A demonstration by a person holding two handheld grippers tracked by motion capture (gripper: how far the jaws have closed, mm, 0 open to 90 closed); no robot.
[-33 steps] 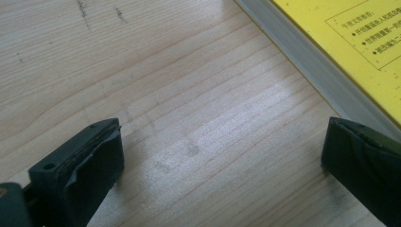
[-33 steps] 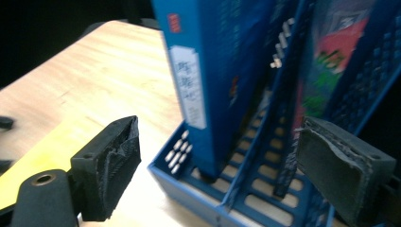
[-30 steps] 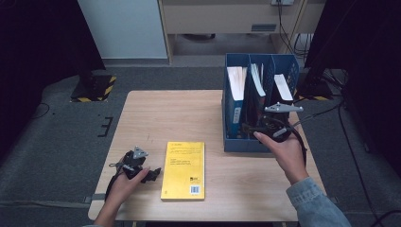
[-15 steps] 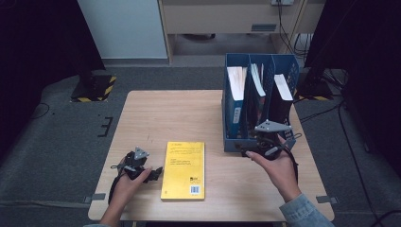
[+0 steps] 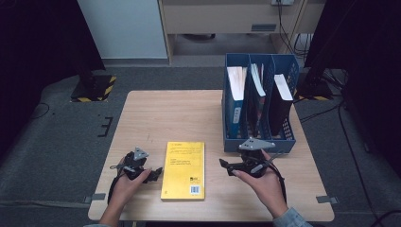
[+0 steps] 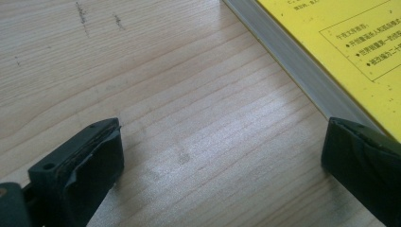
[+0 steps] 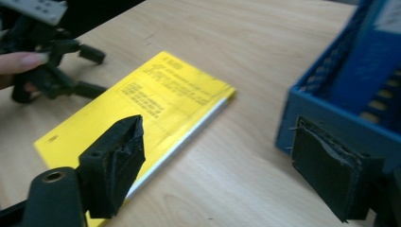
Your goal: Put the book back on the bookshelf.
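A yellow book (image 5: 183, 170) lies flat and face up near the front edge of the wooden table (image 5: 165, 113), about midway along it, its long sides running front to back; the cover carries small dark print near the top, a barcode at its front right corner, and a pale block of pages along its side in the left gripper view. Just left of it the left gripper (image 5: 152, 175) rests low on the tabletop, jaws spread wide with bare wood between them, one pad next to the book's left edge (image 6: 302, 61). To the right of the book, the right gripper (image 5: 226, 166) hangs above the table pointing toward it, jaws also parted and holding nothing; the right gripper view looks between them at the book (image 7: 142, 118). Behind that hand, at the table's right rear, stands a blue file rack (image 5: 259, 142) with three upright compartments: the left holds a blue-spined volume with white pages, the middle a thinner leaning booklet, the right a dark binder with a white top. The table stands on grey carpet; a pale cabinet and a desk frame lie beyond, with black-and-yellow hazard tape at a stand's base to the left and cables to the right.
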